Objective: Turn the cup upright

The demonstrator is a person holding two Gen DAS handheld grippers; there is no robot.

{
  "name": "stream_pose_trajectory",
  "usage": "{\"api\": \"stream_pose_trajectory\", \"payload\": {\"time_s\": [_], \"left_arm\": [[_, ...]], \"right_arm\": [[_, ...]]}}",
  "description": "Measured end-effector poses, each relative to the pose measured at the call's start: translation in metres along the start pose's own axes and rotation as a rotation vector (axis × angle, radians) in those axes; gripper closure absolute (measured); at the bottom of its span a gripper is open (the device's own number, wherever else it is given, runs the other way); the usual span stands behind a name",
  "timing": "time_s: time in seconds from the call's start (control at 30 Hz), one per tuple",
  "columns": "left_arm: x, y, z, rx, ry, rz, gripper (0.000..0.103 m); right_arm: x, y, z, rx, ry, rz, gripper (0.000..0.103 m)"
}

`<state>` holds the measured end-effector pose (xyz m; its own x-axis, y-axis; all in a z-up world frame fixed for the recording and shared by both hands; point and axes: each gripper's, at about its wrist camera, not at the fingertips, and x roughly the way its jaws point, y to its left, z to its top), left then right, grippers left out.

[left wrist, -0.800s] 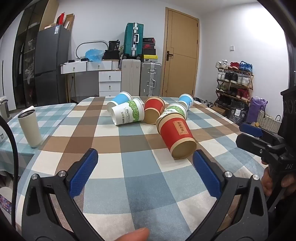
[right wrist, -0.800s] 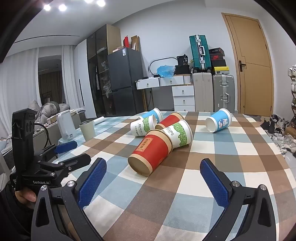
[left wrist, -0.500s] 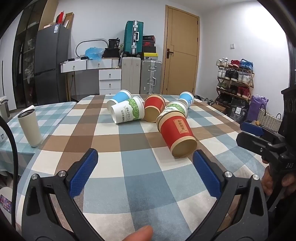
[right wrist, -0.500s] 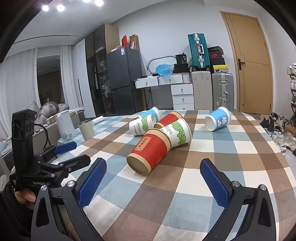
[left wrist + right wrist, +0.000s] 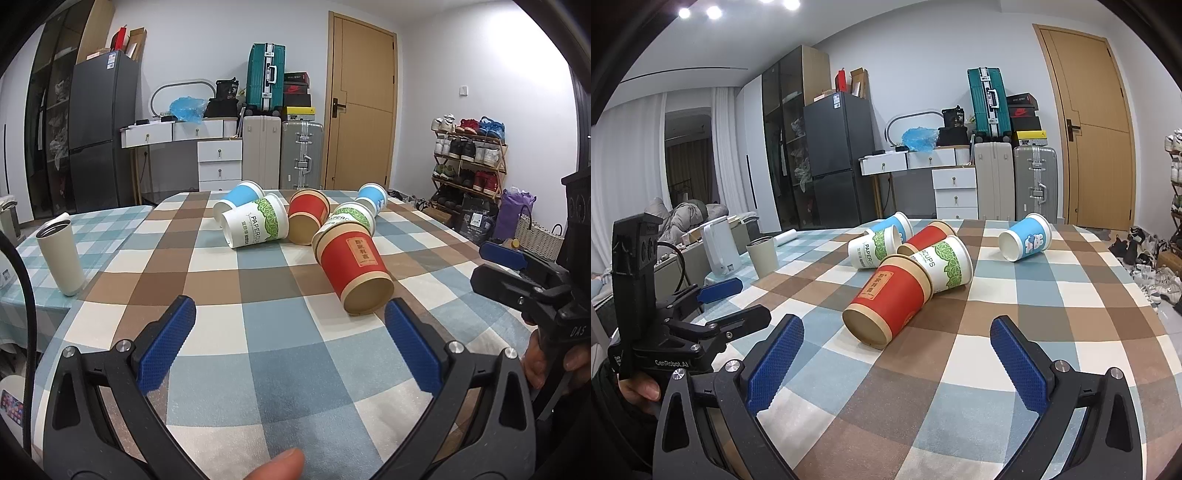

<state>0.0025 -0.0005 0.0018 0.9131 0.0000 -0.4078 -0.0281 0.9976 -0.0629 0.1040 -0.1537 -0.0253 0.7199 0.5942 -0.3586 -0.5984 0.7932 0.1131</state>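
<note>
Several paper cups lie on their sides on the checked tablecloth [image 5: 280, 332]. The nearest is a red cup [image 5: 352, 264], its base toward me; it also shows in the right wrist view [image 5: 888, 299]. Behind it lie a white-green cup [image 5: 256, 225], a second red cup [image 5: 306, 216], another white-green cup [image 5: 942, 264] and two blue cups [image 5: 238, 195] [image 5: 1027, 238]. My left gripper [image 5: 290, 345] is open and empty, short of the red cup. My right gripper [image 5: 894, 363] is open and empty, just short of the same cup.
A beige tumbler [image 5: 61, 256] stands upright at the left on a second checked table. A white kettle [image 5: 720, 249] stands beyond it. Suitcases [image 5: 301, 158], drawers, a fridge and a shoe rack [image 5: 467, 155] line the room behind the table.
Both grippers have edged slightly closer to the cups and stay open. The cups have not moved.
</note>
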Motion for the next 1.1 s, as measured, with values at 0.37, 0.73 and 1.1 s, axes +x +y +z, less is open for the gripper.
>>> {"api": "stream_pose_trajectory", "payload": {"time_s": [0.37,0.73,1.1], "left_arm": [[-0.0007,-0.0013,-0.0005,0.003,0.000,0.003,0.001],[0.0004,0.0017,-0.0002,0.000,-0.002,0.003,0.001],[0.0000,0.0020,-0.0003,-0.002,-0.003,0.003,0.001]], "right_arm": [[-0.0006,0.0011,0.0001,-0.002,-0.004,0.001,0.000],[-0.0005,0.0015,-0.0002,-0.001,-0.005,0.000,0.000],[-0.0012,0.0027,0.0002,0.001,-0.008,0.003,0.000]]}}
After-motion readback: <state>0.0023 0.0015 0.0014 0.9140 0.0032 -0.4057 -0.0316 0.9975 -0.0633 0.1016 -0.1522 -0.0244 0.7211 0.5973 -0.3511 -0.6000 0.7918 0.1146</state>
